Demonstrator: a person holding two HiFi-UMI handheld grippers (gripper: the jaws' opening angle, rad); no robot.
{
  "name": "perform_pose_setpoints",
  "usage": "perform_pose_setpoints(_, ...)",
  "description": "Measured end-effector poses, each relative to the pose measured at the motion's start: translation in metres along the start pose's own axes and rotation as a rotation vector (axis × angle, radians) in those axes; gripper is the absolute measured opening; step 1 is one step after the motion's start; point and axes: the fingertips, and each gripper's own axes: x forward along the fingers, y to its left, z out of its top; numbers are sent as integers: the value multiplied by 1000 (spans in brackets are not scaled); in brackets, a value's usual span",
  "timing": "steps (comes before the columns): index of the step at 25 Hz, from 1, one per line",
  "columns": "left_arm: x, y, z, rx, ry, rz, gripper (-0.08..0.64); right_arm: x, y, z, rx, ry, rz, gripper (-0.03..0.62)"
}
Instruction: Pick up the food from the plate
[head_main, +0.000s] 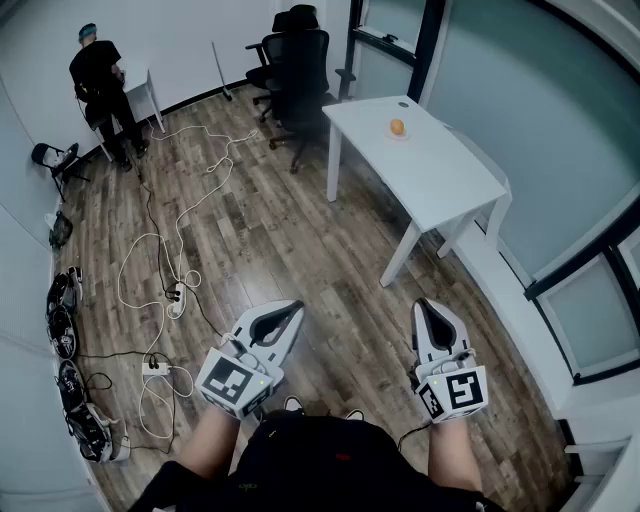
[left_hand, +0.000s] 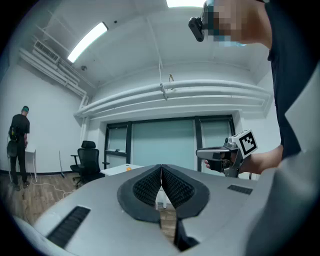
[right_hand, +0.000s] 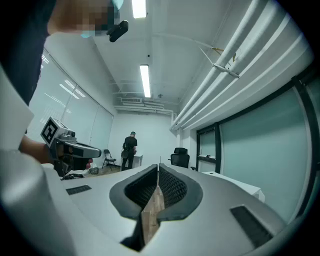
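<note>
Floor, a brown wood-plank floor, lies bare between the white rectangular table and the two grippers, which are held level, well short of the table's near end; the table's near corner and its two near legs face that open stretch; on the table's right, only a narrow strip of floor separates its long edge from the dark-framed glass wall; its left long edge gives onto the wide middle of the room.

The round orange food sits near the table's far end, on a pale plate that hardly stands out from the white top; the rest of the tabletop is plain white.

The left gripper has its ribbed black pads pressed together with nothing between them; the right gripper is likewise closed and empty, only floor showing through the slot below its pads; both are well apart from the table and the food.

Black office chairs crowd the floor just beyond the table's far left corner; white cables trail in loops across the planks well to the table's left; farther left again, a person in black clothes stands at a small white desk against the wall.
</note>
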Motion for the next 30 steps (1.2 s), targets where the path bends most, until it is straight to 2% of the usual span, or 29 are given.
perform_pose_setpoints(9, -13, 20, -4, -11, -4, -7, 23, 19, 22, -3, -13, 16, 9, 31)
perform_pose_setpoints(13, -21, 30, -10, -17, -15, -8, 23, 29, 32, -6, 15, 18, 27, 32)
perform_pose_setpoints(19, -47, 61, -16, -24, -28, -3, 23, 55, 72, -13, -9, 58, 62, 32)
perform_pose_setpoints(22, -57, 75, -18, -41, -4, 12, 23, 65, 91, -17, -12, 75, 78, 32)
perform_pose_setpoints(25, -63, 85, -25, -50, -8, -4, 23, 75, 106, -24, -13, 96, 91, 32)
perform_pose_setpoints(28, -58, 96, -31, -74, -7, -1, 23, 84, 107, -29, -15, 109, 100, 32)
perform_pose_setpoints(30, -49, 104, -35, -61, -5, 1, 23, 92, 100, -31, -7, 111, 101, 32)
